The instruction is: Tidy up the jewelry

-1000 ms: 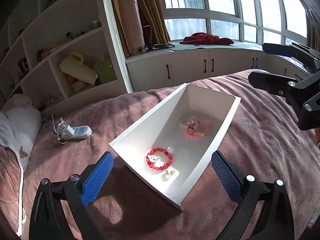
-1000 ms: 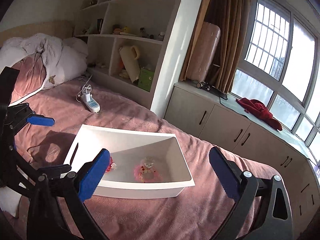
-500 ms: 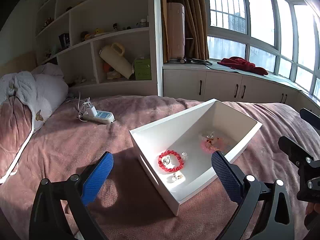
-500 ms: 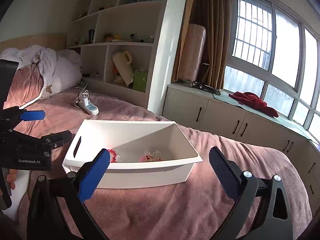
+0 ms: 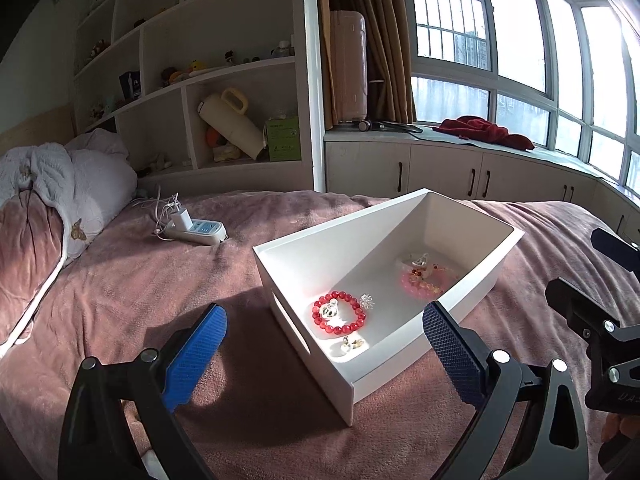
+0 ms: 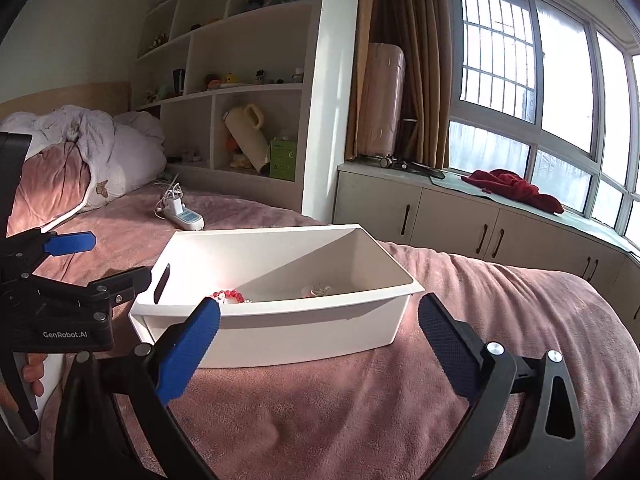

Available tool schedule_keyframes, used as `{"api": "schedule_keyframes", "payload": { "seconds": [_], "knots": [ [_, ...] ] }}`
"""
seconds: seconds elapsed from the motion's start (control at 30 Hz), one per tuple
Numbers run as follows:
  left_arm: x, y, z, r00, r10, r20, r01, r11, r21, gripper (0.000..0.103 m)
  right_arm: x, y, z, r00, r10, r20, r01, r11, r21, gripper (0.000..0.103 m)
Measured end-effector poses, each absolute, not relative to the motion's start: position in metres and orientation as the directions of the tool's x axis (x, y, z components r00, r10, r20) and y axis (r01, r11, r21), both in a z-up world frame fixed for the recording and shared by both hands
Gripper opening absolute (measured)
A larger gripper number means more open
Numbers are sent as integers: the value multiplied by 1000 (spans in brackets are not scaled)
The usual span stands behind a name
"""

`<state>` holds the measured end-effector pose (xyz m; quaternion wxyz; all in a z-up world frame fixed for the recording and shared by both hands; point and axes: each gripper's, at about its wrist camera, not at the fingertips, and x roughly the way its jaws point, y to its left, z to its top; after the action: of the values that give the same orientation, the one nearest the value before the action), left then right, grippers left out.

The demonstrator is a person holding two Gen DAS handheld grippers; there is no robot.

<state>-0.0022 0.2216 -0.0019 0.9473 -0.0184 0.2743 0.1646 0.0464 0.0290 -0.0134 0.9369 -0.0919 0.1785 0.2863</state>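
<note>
- Sitting on the bed (image 5: 120, 292) was a white bin (image 5: 472, 280), resting on the mauve blanket, all jewelry inside it.
- Left gripper (image 5: 324, 344) hovered near the bin's near-left corner, jaws spread wide, nothing between the blue pads (image 5: 196, 354).
- Right gripper (image 6: 318, 344) hovered on the near side of the bin, jaws wide apart too, empty; it also showed at the right edge of the left wrist view (image 5: 592, 300).
- Red bead bracelet (image 5: 339, 317) lay flat on the bin floor at the near end, with a small silver charm (image 5: 329, 311) inside its ring.
- A sparkly silver piece (image 5: 367, 301) lay just beside the bracelet on its right.
- Two small earrings (image 5: 351, 345) lay near the bin's near wall, just below the bracelet.
- Pink bead bracelet (image 5: 420, 282) lay toward the far end of the bin, well apart from the red one, with silver and pale bits piled on it; could not tell them apart.
- From the right wrist view only the tops of the red beads (image 6: 228, 295) showed over the bin's rim (image 6: 280, 309).
- Power strip (image 5: 200, 230) with a charger and tangled cable lay on the bed, far left of the bin.
- White duvet (image 5: 68, 184) was bunched at the far left.
- Red cloth (image 5: 484, 136) lay on the window ledge, far right.
</note>
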Motion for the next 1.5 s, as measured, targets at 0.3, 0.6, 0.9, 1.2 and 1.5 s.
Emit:
{"api": "schedule_keyframes", "payload": {
  "seconds": [0.3,0.6,0.9,1.2,1.5],
  "knots": [
    [-9,226,-2,796,292,-531,-324,945,34,99,41,36,-14,766,509,-392,-579,811,-78,98],
    [-14,235,-1,794,293,-532,-339,941,11,99,38,39,-14,765,512,-392,-582,810,-77,98],
    [-15,234,-2,797,292,-530,-330,944,23,99,36,39,-14,766,509,-391,-581,809,-84,98],
    [-14,231,-2,799,295,-524,-324,945,39,99,38,37,-15,764,510,-395,-579,813,-69,98],
    [-13,230,-3,799,291,-526,-318,947,40,99,38,36,-15,766,509,-393,-577,814,-69,98]
  ]
}}
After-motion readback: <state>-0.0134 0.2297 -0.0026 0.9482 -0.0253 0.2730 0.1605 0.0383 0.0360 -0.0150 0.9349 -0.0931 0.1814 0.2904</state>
